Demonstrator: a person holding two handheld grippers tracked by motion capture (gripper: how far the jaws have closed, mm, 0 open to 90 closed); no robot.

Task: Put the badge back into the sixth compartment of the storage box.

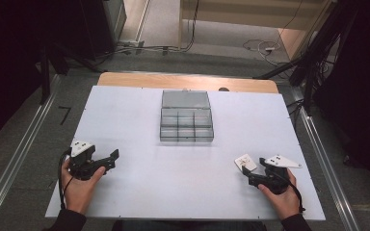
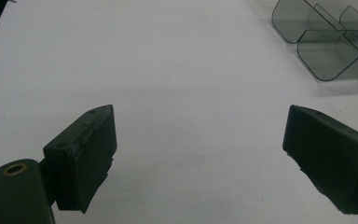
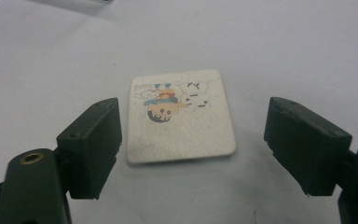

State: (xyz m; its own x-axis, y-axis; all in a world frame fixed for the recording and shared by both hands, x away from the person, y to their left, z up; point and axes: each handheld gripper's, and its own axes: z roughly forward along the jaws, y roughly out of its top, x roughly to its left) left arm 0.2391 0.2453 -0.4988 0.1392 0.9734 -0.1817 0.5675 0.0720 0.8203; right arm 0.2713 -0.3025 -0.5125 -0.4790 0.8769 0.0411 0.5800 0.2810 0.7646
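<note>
White tabletop (image 1: 139, 183) is seen from the high view, with a clear compartment box (image 1: 187, 124) set near its far middle, lid laid back and the compartments apparently empty. A small square card (image 1: 246, 162) lies flat near the right front corner, and the right tool (image 1: 247, 170) is held just behind it, touching or nearly so; the left tool (image 1: 114, 156) is held well apart at the left front, over bare surface. In the left gripper view, the left tool (image 2: 200, 144) is shown with its jaws spread wide and nothing between them, a corner of the box (image 2: 328, 42) lying ahead and to the right. In the right gripper view, the card (image 3: 181, 116), printed with a small cartoon figure, lies between the jaws of the right tool (image 3: 191, 149), which stand apart on either side without pressing it. No grasp is judged to have been made yet: pickup and, probably, carrying to the box remain. Nothing stands in the way, though so flat a card may be awkward to lift.
</note>
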